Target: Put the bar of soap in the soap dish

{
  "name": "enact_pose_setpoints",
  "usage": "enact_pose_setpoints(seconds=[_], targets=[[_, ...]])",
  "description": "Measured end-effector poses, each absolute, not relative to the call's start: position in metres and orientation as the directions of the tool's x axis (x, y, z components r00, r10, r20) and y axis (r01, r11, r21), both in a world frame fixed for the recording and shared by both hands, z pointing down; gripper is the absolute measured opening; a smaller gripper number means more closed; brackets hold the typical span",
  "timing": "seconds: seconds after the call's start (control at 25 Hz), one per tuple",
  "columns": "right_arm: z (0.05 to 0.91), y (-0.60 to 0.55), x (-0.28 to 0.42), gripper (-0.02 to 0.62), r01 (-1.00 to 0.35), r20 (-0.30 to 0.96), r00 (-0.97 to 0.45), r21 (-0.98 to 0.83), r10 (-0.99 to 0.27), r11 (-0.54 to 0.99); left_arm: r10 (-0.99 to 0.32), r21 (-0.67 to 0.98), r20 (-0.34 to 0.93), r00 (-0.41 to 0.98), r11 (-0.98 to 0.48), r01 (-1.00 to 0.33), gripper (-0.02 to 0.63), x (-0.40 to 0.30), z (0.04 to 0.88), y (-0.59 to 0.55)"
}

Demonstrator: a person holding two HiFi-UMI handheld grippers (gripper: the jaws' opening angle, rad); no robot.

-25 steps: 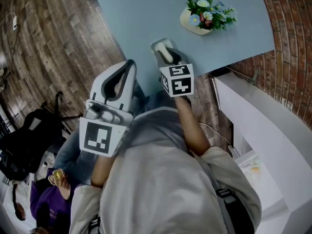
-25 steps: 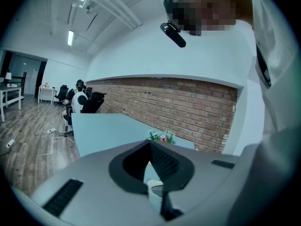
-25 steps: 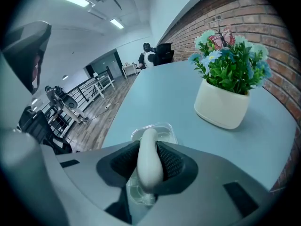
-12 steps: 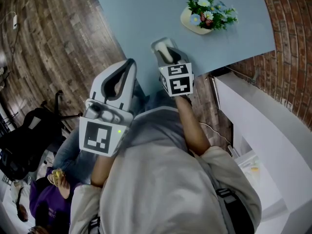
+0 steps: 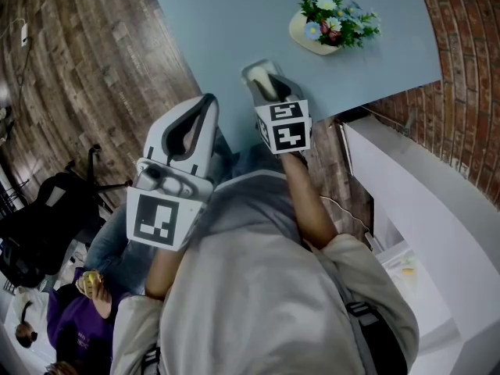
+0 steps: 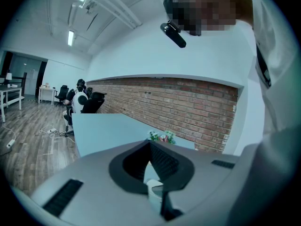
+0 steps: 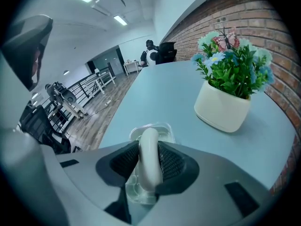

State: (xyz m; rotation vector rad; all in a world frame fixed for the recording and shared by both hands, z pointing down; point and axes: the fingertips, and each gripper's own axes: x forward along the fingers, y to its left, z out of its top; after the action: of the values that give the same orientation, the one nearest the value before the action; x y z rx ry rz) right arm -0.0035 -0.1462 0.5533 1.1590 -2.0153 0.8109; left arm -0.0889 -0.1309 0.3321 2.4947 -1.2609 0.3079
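Observation:
A pale bar of soap (image 7: 149,138) stands on edge between the pads of my right gripper (image 7: 149,150). Its lower end reaches down into the clear plastic soap dish (image 7: 163,130) on the light blue table (image 7: 155,91). The jaws are opening, and both pads still touch the soap's sides. In the head view the right gripper (image 5: 266,82) tilts down over the dish (image 5: 252,72) near the table's near edge. My left gripper (image 5: 208,105) hovers just left of it with its jaws together and nothing in them; its own view shows the same gripper (image 6: 150,146) pointing along the table.
A cream pot of artificial flowers (image 5: 316,37) stands further back on the table to the right, and the right gripper view has this flower pot (image 7: 221,109) close by. A brick wall (image 5: 461,69) and a white ledge (image 5: 422,201) lie to the right. Wooden floor, a black chair (image 5: 39,225) and a seated person (image 5: 78,303) are on the left.

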Motion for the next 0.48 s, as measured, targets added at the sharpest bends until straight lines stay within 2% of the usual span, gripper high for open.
enact_pose_setpoints(seconds=[0.48], targets=[[0.5515,-0.1453,-0.002,0.135,-0.891,0.799,-0.369,-0.158,-0.475,0.426,-0.741,0.19,0.329,0.585,-0.555,-0.81,0.003,-0.0874,0.3304,-0.1299]])
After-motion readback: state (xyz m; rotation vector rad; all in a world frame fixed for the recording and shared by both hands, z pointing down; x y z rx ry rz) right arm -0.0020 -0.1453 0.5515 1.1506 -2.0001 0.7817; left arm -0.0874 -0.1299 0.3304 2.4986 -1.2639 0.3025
